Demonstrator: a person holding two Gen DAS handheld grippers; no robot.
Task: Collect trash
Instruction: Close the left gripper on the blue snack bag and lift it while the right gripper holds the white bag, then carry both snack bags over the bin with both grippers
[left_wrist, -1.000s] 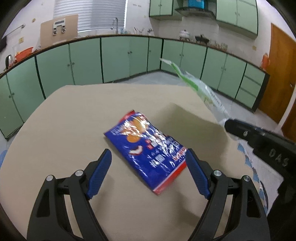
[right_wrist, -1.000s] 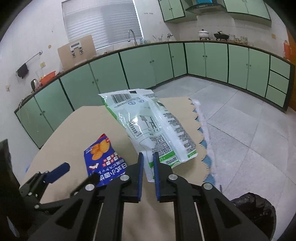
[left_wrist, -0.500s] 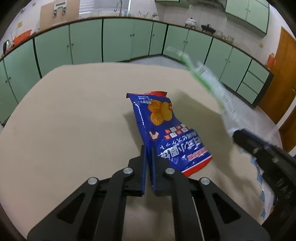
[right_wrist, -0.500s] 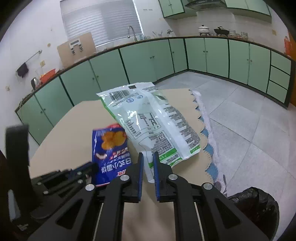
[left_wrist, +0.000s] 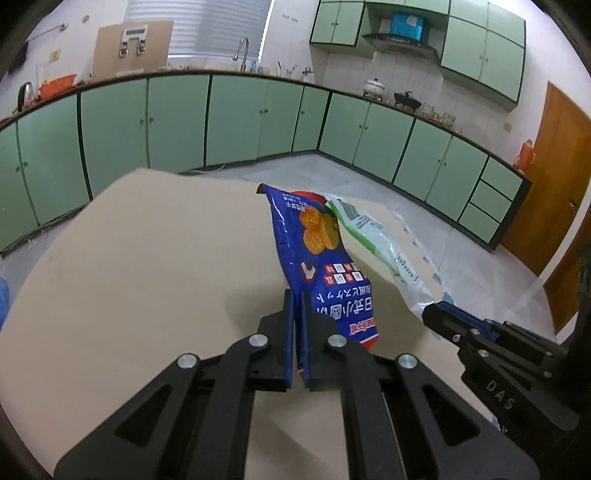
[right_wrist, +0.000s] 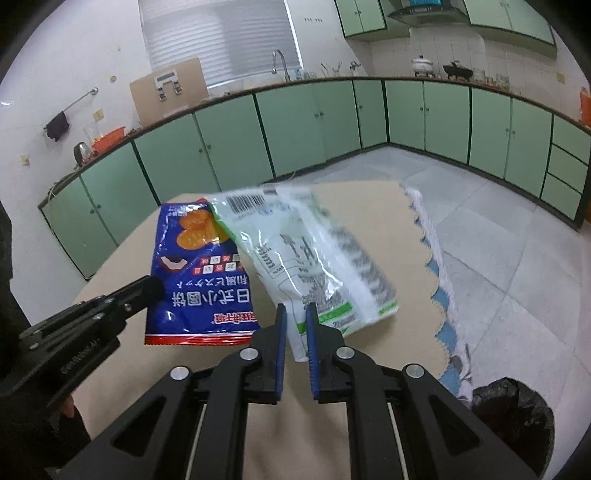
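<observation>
My left gripper (left_wrist: 297, 295) is shut on the edge of a blue snack bag (left_wrist: 317, 258) and holds it up above the beige table (left_wrist: 147, 266). The blue bag also shows in the right wrist view (right_wrist: 199, 273), with the left gripper (right_wrist: 151, 288) at its left edge. My right gripper (right_wrist: 295, 314) is shut on a white and green plastic bag (right_wrist: 314, 251), held in the air beside the blue bag. In the left wrist view the white bag (left_wrist: 376, 243) hangs just right of the blue one, with the right gripper (left_wrist: 436, 314) below it.
A black trash bag (right_wrist: 513, 413) stands open on the floor at the lower right, past the table's scalloped cloth edge (right_wrist: 439, 273). Green cabinets (left_wrist: 236, 118) line the walls behind. A wooden door (left_wrist: 550, 184) is at the far right.
The left gripper closed on the blue snack bag and lifted it off the table. The right gripper kept its hold on the white bag; both bags now hang side by side.
</observation>
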